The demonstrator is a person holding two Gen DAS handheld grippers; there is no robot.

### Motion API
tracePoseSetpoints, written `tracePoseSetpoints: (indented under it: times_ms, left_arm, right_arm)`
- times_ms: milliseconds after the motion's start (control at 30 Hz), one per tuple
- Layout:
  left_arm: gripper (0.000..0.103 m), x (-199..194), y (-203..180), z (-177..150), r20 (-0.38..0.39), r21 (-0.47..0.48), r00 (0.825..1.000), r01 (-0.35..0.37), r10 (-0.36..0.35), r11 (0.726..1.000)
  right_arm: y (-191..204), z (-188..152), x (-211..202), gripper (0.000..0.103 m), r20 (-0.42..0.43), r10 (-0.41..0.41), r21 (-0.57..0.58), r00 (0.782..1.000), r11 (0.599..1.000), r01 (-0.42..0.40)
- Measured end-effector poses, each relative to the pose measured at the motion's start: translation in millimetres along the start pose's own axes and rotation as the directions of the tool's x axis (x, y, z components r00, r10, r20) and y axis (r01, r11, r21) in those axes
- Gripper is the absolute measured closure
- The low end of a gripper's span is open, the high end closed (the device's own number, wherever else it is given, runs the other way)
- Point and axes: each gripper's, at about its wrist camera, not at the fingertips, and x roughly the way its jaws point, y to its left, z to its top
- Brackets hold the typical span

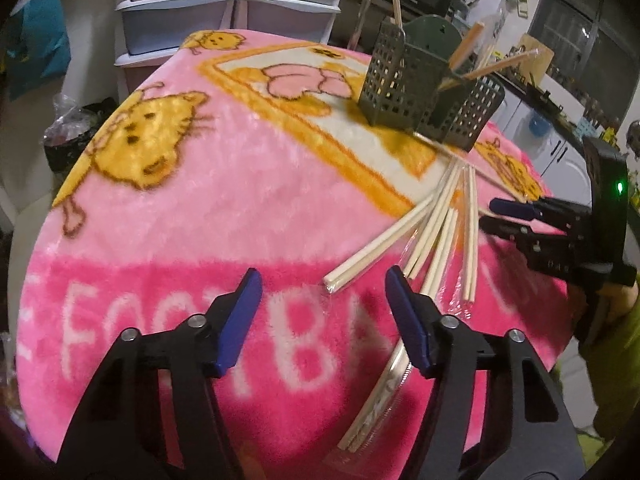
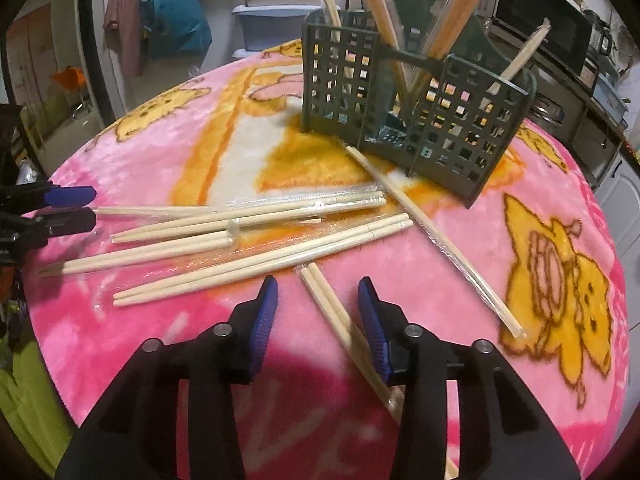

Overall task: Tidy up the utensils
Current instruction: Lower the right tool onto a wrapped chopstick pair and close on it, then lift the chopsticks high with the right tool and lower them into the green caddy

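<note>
A dark green perforated holder [image 1: 424, 92] [image 2: 400, 120] stands at the far side of the pink blanket-covered table [image 1: 200, 220] [image 2: 160, 320], with a few chopsticks leaning in it. Several plastic-wrapped chopstick pairs [image 1: 440, 220] [image 2: 240, 240] lie fanned out on the blanket. My left gripper [image 1: 323, 280] [image 2: 90, 206] is open just above the blanket; the near end of one pair [image 1: 372, 248] lies between its fingertips, untouched. Another pair [image 1: 380, 392] runs under its right finger. My right gripper [image 2: 318, 282] [image 1: 492, 218] is open around a separate pair [image 2: 324, 300], which lies close to its right finger.
A long wrapped pair [image 2: 440, 240] lies slanted by the holder's near corner. Plastic drawers [image 1: 180, 12] stand behind the table, and a microwave [image 2: 540, 12] sits on a counter at the back right. A green sleeve [image 1: 616, 360] shows behind the right gripper.
</note>
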Motion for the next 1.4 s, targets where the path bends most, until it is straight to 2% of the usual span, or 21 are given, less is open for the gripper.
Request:
tracePoseSetpoints:
  times_ms: [167,300,367,500,667,900,1133,1400]
  left_arm:
    - [0.062,4.5,-1.4,0.8,-0.004,0.019,0.999,-0.032,0.032,0.999]
    - [0.07,9.0,-5.7,5.2,-0.007,0.058,0.997,-0.082,0.082,0.995]
    - [0.079,10.2,-7.3,6.6,-0.006,0.069,0.996,-0.093,0.094,0.993]
    - [0.084,12.2,-6.9,10.6,-0.01,0.081,0.995,-0.093,0.095,0.992]
    - [0.092,11.4,-5.5,20.9,-0.001,0.054,0.999,-0.04,0.04,0.998]
    - [0.095,-9.0,-20.0,45.8,0.093,0.051,0.995,0.025,-0.029,0.998]
    - [0.097,-34.1,-39.2,74.2,0.192,0.074,0.978,0.065,-0.078,0.995]
    - [0.098,-51.7,-58.6,96.7,0.262,0.111,0.957,0.096,-0.122,0.989]
  right_arm:
    - [-1.1,3.8,7.0,0.072,-0.013,0.008,-0.015,1.0,1.0,-0.009]
    - [-3.0,3.3,4.6,0.084,-0.001,0.018,-0.002,1.0,1.0,-0.018]
    - [-4.5,3.0,3.2,0.088,0.008,0.018,0.004,1.0,1.0,-0.018]
    - [-10.2,0.3,-3.0,0.092,0.018,0.008,0.022,1.0,1.0,-0.008]
    - [-25.8,-3.9,-12.4,0.092,0.039,-0.024,0.06,0.999,0.998,0.022]
    - [-49.6,-1.3,-37.8,0.093,0.113,-0.047,0.134,0.992,0.991,0.032]
    - [-64.0,12.4,-68.2,0.093,0.218,-0.04,0.191,0.975,0.982,-0.003]
    - [-68.5,36.7,-102.5,0.093,0.326,-0.047,0.199,0.944,0.98,-0.02]
